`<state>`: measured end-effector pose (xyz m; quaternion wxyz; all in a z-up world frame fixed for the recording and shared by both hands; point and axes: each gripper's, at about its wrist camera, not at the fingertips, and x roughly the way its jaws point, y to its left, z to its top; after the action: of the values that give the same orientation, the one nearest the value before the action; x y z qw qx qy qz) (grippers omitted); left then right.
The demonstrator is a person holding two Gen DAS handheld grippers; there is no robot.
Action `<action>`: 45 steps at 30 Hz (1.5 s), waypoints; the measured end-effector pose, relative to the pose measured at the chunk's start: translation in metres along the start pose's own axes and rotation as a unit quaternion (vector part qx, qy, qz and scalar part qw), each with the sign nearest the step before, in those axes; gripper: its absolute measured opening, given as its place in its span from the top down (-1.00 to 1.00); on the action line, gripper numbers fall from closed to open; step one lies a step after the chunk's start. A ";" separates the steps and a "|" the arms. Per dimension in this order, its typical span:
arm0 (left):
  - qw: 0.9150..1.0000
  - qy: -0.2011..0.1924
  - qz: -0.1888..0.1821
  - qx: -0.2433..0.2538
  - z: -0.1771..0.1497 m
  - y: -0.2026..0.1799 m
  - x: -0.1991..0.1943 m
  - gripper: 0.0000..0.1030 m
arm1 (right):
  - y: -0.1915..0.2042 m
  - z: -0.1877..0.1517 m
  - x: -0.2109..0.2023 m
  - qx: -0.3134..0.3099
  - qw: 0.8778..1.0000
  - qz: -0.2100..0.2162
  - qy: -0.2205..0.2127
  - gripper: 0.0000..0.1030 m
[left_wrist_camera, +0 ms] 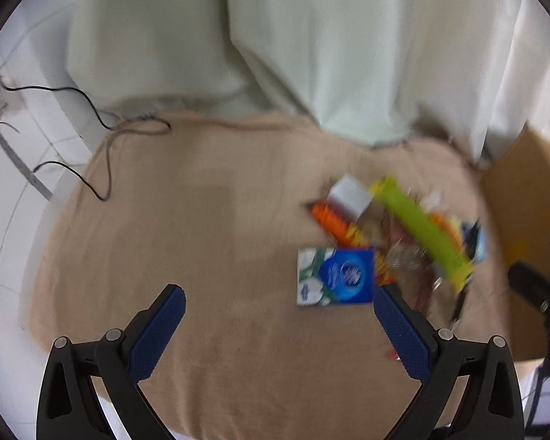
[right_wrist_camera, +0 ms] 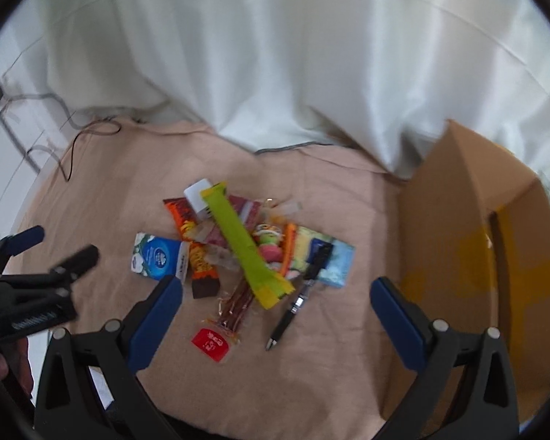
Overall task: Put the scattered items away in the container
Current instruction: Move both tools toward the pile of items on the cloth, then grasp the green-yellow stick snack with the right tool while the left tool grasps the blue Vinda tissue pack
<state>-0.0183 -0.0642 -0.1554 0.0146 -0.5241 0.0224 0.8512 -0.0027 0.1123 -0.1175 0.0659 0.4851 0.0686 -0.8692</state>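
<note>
Both the left gripper (left_wrist_camera: 278, 304) and right gripper (right_wrist_camera: 277, 293) hang with jaws spread wide, empty, above the tan blanket (right_wrist_camera: 311, 385). The heap of colourful snack packets (right_wrist_camera: 238, 242) lies left of the open brown cardboard box (right_wrist_camera: 458, 238), apart from it.

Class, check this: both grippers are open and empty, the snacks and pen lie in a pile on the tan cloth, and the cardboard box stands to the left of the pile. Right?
One error: the cardboard box stands to the right of the pile, as the right wrist view shows. The rest holds: both grippers are open and empty, and the pen and snacks lie on the tan cloth.
</note>
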 end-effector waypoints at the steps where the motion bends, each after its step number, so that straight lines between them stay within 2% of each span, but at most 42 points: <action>1: 1.000 0.001 -0.001 0.004 -0.002 -0.002 0.007 -1.00 | 0.003 0.000 0.006 -0.011 1.000 -0.003 -0.005 -1.00; 4: 1.000 0.003 -0.008 0.016 -0.005 -0.011 0.029 -1.00 | 0.012 0.002 0.031 -0.059 0.998 0.003 -0.013 -0.98; 9: 0.999 0.010 -0.007 0.032 0.000 -0.027 0.058 -0.97 | 0.020 0.006 0.075 -0.125 0.992 0.013 0.018 -0.50; 16: 0.999 0.015 -0.021 0.042 -0.001 -0.035 0.069 -0.97 | 0.028 0.011 0.098 -0.195 0.980 0.022 0.029 -0.36; 20: 0.999 0.023 -0.027 0.030 -0.001 -0.032 0.075 -0.97 | 0.036 0.012 0.108 -0.228 0.972 0.042 0.040 -0.03; 23: 0.999 0.031 -0.030 0.025 -0.002 -0.029 0.078 -0.97 | 0.038 0.013 0.108 -0.227 0.971 0.060 0.047 0.51; 31: 0.997 0.032 -0.060 0.028 -0.004 -0.037 0.076 -0.97 | 0.007 0.021 0.075 -0.150 0.985 0.081 0.030 0.52; 37: 0.997 0.046 -0.052 0.025 -0.001 -0.046 0.088 -0.97 | -0.024 0.020 0.047 -0.081 0.993 0.081 0.020 0.52; 39: 0.997 0.052 -0.058 0.017 -0.001 -0.045 0.090 -0.81 | -0.030 0.019 0.038 -0.067 0.995 0.078 0.015 0.52; 41: 0.997 0.058 -0.056 0.019 -0.003 -0.045 0.092 -0.44 | -0.033 0.017 0.035 -0.057 0.995 0.078 0.021 0.51; 45: 0.997 0.051 -0.061 0.022 -0.007 -0.044 0.091 -0.43 | -0.034 0.013 0.031 -0.043 0.995 0.094 0.015 0.51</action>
<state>-0.0503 -0.0203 -0.2407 0.0772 -0.5671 0.0100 0.8200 -0.0355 0.1421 -0.1355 0.1669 0.4995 0.0611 -0.8479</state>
